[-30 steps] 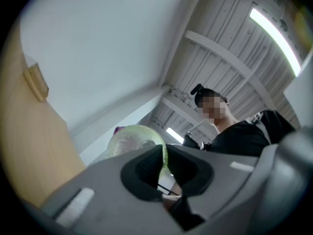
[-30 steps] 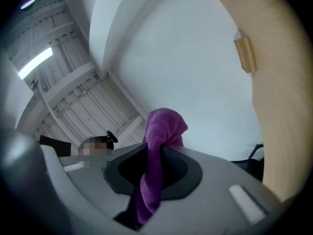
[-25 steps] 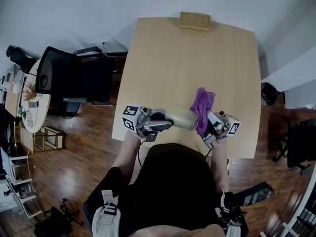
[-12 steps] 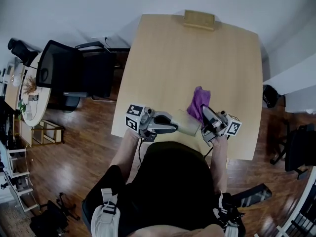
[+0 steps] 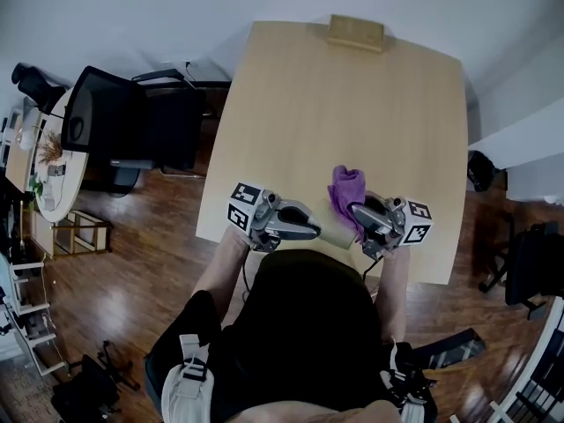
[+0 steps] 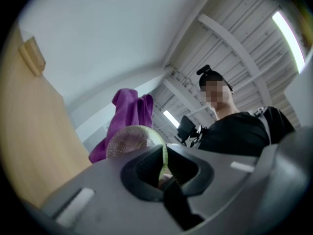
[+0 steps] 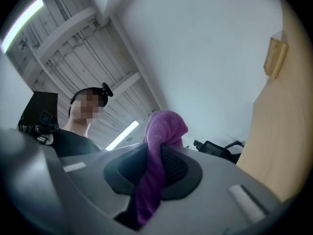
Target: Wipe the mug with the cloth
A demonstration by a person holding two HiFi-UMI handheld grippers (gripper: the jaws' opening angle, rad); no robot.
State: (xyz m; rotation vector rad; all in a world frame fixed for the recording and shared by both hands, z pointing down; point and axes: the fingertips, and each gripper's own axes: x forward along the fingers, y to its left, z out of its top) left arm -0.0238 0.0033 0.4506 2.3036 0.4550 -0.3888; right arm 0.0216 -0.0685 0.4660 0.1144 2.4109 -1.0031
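Note:
I hold a pale green mug [image 5: 332, 231] over the table's near edge, lying on its side. My left gripper [image 5: 304, 228] is shut on the mug's rim [image 6: 164, 153], whose thin wall sits between the jaws. The mug's speckled body [image 6: 131, 140] rises just beyond them. My right gripper [image 5: 357, 223] is shut on the purple cloth [image 5: 346, 187], which bunches up against the far side of the mug. In the right gripper view the cloth [image 7: 163, 129] runs up between the jaws and bulges above them. In the left gripper view the cloth [image 6: 127, 112] stands behind the mug.
The light wooden table [image 5: 352, 104] stretches away in front of me, with a small wooden block [image 5: 356, 33] at its far edge. A black office chair [image 5: 123, 130] stands to the table's left on the wooden floor. A person's body fills the near foreground.
Both grippers have drawn slightly closer to my body with the mug and cloth. The right gripper has rolled, and the cloth has shifted left, closer over the mug.

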